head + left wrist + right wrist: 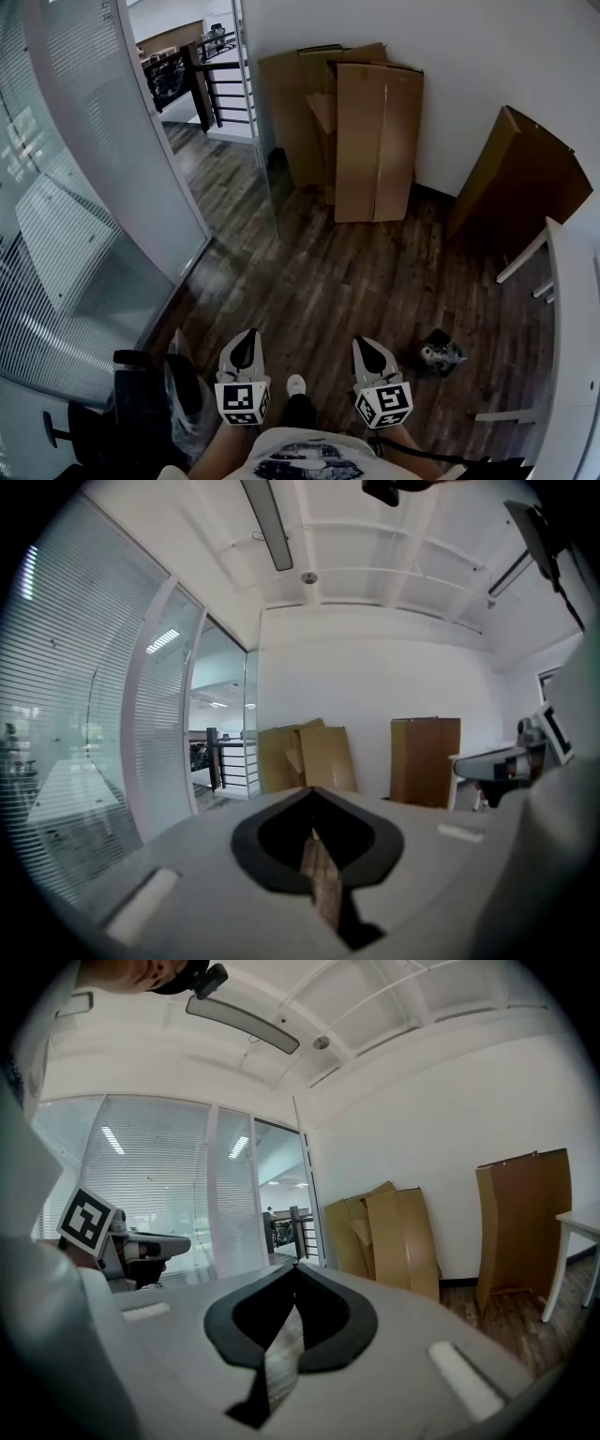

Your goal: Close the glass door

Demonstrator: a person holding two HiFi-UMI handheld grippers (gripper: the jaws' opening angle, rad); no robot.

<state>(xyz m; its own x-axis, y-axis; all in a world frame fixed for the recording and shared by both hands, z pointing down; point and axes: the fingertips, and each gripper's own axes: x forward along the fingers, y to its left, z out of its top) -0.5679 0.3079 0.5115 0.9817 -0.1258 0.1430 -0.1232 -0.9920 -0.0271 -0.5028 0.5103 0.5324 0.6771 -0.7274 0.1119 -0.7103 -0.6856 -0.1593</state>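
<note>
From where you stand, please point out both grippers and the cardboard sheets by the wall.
left gripper (248,334), head view, where its jaw tips meet.
right gripper (365,342), head view, where its jaw tips meet.
cardboard sheets (375,141), head view, face of the front sheet.

place: office | cues: blinded glass partition (56,234) — desk chair (141,412), white desk (572,309)
</note>
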